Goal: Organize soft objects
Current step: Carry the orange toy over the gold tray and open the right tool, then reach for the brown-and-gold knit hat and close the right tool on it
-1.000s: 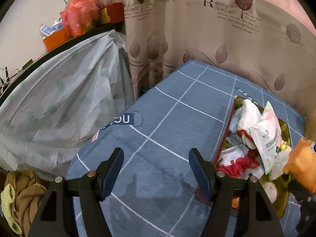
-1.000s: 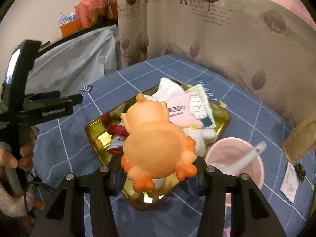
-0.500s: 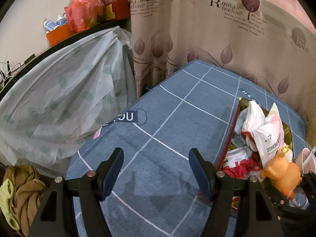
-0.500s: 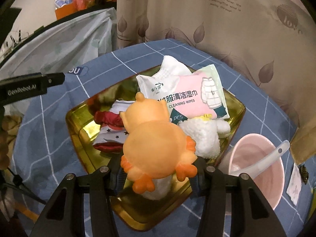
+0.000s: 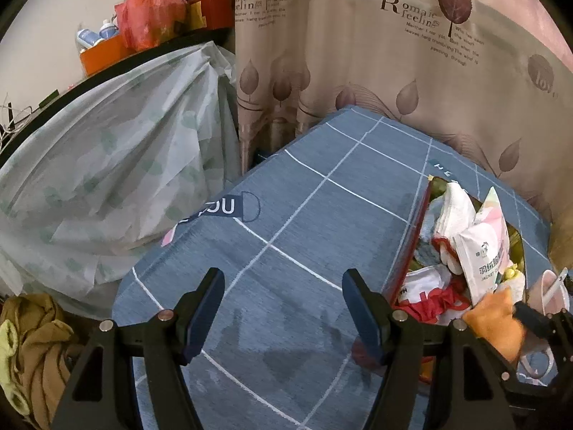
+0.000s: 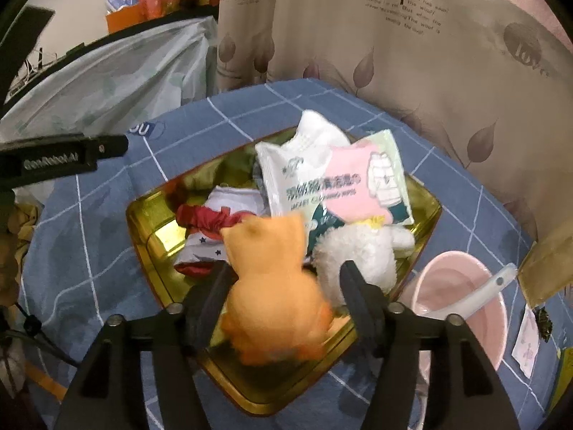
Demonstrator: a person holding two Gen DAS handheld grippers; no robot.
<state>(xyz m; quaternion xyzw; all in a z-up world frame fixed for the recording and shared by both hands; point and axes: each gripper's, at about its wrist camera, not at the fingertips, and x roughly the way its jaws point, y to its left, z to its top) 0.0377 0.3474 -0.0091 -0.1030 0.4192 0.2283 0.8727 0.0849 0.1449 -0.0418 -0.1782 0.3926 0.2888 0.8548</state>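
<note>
An orange plush toy (image 6: 275,286), blurred, sits low between the jaws of my right gripper (image 6: 284,283) over the near part of the gold tray (image 6: 143,229). The jaws are opening and a gap shows beside the right finger. In the tray lie a pack of wipes (image 6: 322,182), a white fluffy toy (image 6: 358,254) and red and white cloth (image 6: 215,222). My left gripper (image 5: 283,301) stands open over the bare blue tablecloth (image 5: 304,222), left of the tray (image 5: 412,243). The orange toy (image 5: 496,322) shows at that view's right edge.
A pink bowl (image 6: 462,301) with a white spoon (image 6: 483,290) stands right of the tray. Curtains (image 5: 394,71) hang behind the table. A plastic-covered shelf (image 5: 107,165) stands to the left, with crumpled cloth (image 5: 32,351) below it.
The right jaws have spread apart and the orange toy has sunk between them toward the tray. The right gripper has come lower over the tray. The left gripper stays put.
</note>
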